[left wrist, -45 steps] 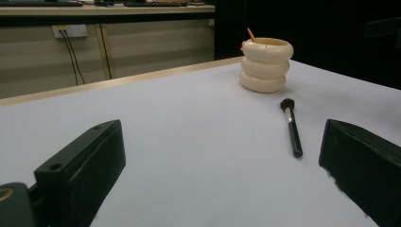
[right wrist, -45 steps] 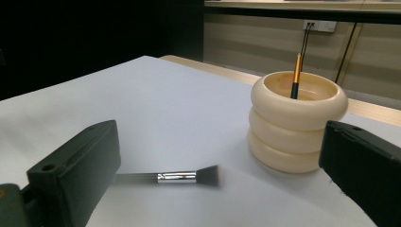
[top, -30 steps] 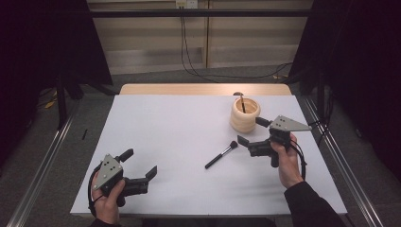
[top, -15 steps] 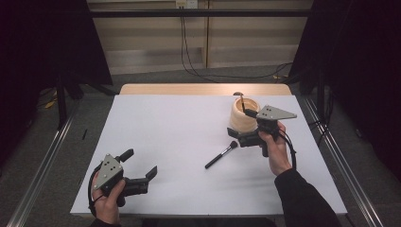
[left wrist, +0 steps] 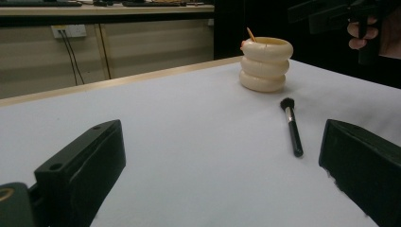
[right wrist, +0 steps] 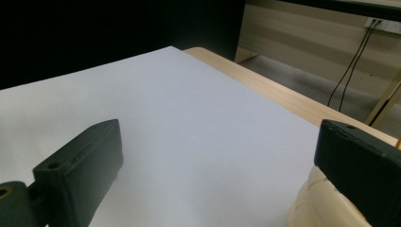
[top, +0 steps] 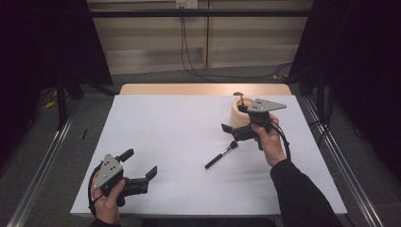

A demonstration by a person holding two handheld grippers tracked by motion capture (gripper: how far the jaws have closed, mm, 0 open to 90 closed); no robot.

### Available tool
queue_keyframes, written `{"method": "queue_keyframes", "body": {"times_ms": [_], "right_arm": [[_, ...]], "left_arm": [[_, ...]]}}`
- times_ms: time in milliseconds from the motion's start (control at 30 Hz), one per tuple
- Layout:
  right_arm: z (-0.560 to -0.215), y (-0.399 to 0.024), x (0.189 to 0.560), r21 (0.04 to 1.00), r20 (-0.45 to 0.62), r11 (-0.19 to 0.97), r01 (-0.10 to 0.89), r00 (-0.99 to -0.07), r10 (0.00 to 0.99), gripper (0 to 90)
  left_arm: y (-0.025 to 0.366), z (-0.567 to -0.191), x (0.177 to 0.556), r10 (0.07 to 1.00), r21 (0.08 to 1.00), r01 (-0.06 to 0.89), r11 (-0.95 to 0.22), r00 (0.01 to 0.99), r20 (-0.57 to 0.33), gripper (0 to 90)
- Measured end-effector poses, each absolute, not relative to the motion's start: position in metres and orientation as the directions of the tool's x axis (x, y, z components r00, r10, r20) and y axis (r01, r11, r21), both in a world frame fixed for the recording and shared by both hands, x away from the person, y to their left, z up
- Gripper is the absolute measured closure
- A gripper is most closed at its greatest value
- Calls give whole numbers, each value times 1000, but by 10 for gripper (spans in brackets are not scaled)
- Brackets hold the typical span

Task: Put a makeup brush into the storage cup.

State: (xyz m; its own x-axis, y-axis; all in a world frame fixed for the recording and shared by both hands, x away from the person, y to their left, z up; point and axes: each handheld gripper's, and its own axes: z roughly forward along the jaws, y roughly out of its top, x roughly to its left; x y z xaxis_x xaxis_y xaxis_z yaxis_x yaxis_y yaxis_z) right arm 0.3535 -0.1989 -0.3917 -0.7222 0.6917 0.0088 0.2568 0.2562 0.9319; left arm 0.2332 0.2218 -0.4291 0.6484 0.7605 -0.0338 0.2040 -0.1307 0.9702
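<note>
A cream ribbed cup (top: 238, 115) stands at the far right of the white table (top: 175, 123), with a thin stick (top: 240, 97) poking out of it. In front of it a black makeup brush (top: 221, 154) lies flat on the table, bristles toward the cup. My right gripper (top: 233, 118) hovers open just beside and over the cup, holding nothing. The cup's rim (right wrist: 321, 208) shows under its right jaw. At the near left, my left gripper (top: 140, 162) rests open and empty. It looks across at the brush (left wrist: 292, 127) and the cup (left wrist: 265, 64).
A bare wooden strip (top: 189, 89) runs along the table's far edge. Metal rails (top: 42, 161) flank the table on both sides. Cables (top: 189, 47) hang down the wall behind.
My right gripper has moved left and away from the person, up beside the cup, staying open. The left gripper and the brush have not moved.
</note>
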Motion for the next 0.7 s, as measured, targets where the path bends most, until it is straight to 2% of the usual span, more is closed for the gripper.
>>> {"method": "queue_keyframes", "body": {"times_ms": [500, 700], "right_arm": [[-394, -199, 360, 852, 32, 398, 341, -793, 609, 42], [-397, -194, 364, 803, 26, 470, 365, -810, 585, 97]], "left_arm": [[221, -430, 234, 758, 969, 209, -135, 651, -35, 14], [221, -430, 234, 759, 969, 209, -135, 650, -35, 14]]}}
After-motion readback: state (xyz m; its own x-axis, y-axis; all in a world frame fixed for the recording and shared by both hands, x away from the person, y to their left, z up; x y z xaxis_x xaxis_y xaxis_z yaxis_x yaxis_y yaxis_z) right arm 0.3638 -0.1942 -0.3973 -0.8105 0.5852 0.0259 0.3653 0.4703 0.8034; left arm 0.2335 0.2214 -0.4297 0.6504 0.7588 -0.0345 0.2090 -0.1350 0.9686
